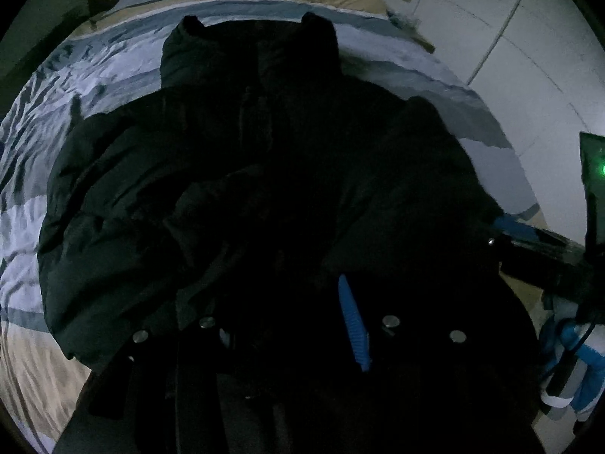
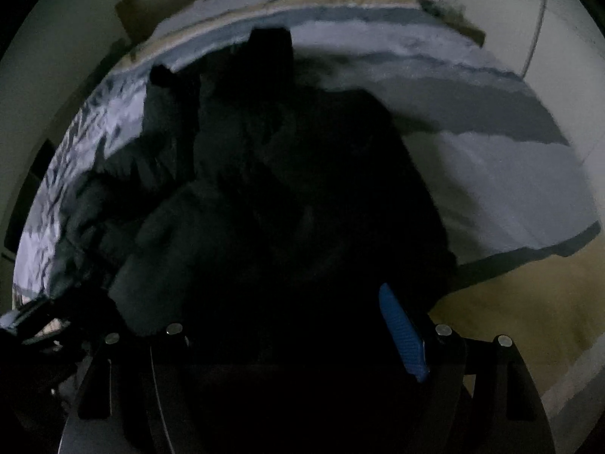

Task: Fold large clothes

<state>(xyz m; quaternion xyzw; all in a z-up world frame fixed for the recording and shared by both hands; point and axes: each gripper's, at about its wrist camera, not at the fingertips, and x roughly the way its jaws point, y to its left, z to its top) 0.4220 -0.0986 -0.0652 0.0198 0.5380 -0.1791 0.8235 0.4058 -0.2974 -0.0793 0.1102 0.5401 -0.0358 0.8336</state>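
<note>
Black padded fabric fills most of both views: a large puffy jacket (image 1: 242, 174) lies spread on a bed (image 1: 34, 227) whose cover runs in bands of pale blue, grey and tan, with the hood end pointing toward the far edge and the bulky body bunched up toward the cameras. In the left wrist view the left gripper (image 1: 287, 325) sits low over the near hem; one blue ribbed finger pad (image 1: 353, 325) stands out on the right side, while the opposite finger is lost in the dark cloth, so how far apart the fingers stand cannot be told, nor whether any fabric is pinched between them. The pad appears to rest against or just above the jacket. At the right edge of that view the other tool pokes in, its blue-tipped fingers at the jacket's side. In the right wrist view the right gripper (image 2: 302, 333) hangs over the near right part of the jacket (image 2: 287, 196); its blue pad (image 2: 402, 333) lies at the jacket's edge where the cloth meets the tan band of the bed (image 2: 529, 196), and the space to its left is filled with black fabric. The second finger is not discernible here either, so the spread of these fingers and any grip on the cloth cannot be judged. A white wardrobe (image 1: 510, 38) stands beyond the bed.
</note>
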